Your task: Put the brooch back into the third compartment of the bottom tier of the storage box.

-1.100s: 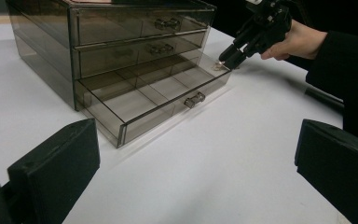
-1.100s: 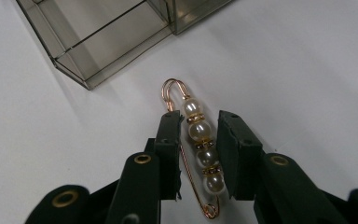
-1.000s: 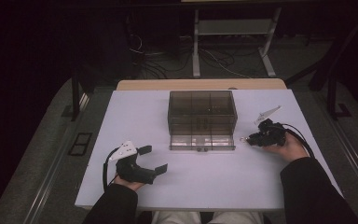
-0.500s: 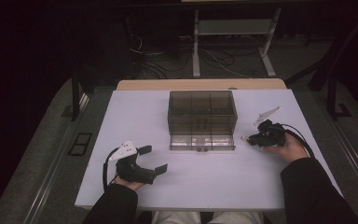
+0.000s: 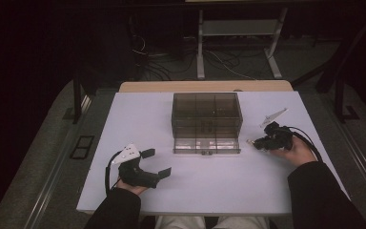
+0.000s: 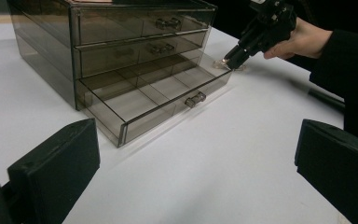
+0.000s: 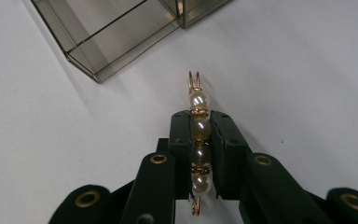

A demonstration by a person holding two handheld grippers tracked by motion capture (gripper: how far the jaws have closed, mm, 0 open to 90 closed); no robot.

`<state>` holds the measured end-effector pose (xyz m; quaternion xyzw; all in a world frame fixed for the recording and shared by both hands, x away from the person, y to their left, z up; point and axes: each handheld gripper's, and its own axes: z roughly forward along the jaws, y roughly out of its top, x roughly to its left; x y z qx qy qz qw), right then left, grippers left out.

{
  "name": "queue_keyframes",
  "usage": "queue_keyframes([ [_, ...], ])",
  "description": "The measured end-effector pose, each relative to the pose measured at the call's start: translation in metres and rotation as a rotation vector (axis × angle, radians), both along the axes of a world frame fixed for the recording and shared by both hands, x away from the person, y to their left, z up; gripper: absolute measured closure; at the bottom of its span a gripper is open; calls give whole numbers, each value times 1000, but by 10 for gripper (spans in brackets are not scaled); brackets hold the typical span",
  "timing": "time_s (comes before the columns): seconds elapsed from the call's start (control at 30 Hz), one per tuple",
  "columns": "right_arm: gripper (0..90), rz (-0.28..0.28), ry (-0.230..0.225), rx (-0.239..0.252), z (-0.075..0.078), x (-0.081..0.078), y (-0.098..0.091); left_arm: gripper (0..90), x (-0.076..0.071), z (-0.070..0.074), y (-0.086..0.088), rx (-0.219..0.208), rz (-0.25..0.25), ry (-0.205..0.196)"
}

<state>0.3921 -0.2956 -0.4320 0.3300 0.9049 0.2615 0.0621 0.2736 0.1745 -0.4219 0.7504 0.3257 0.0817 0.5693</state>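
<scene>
At lower centre of its own view, our right gripper [image 7: 199,154] was clamped on a pearl hairpin [image 7: 199,126], lying on the table [image 5: 209,181] right of the drawer box [image 5: 206,121]. Our left gripper [image 5: 155,162], lower left, gaped empty.

Drawer box [image 5: 207,117] sits mid-counter [image 5: 209,176] toward the far edge, its bottom drawer [image 5: 207,144] pulled out toward the person. Right tool [image 5: 262,142] is just right of that open drawer, low on the counter, with the pearl clip [image 7: 198,140] between its jaws. Left tool [image 5: 155,163] is near the front-left, well apart from the box.
</scene>
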Motion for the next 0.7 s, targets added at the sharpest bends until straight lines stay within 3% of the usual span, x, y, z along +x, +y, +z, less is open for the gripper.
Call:
queue_keyframes([
  [0.5, 787, -19, -3, 59, 14, -4, -3, 0, 0, 0, 0, 0, 3, 2],
  [0.7, 787, -17, -18, 62, 29, -6, -1, 0, 0, 0, 0, 1, 4, 1],
])
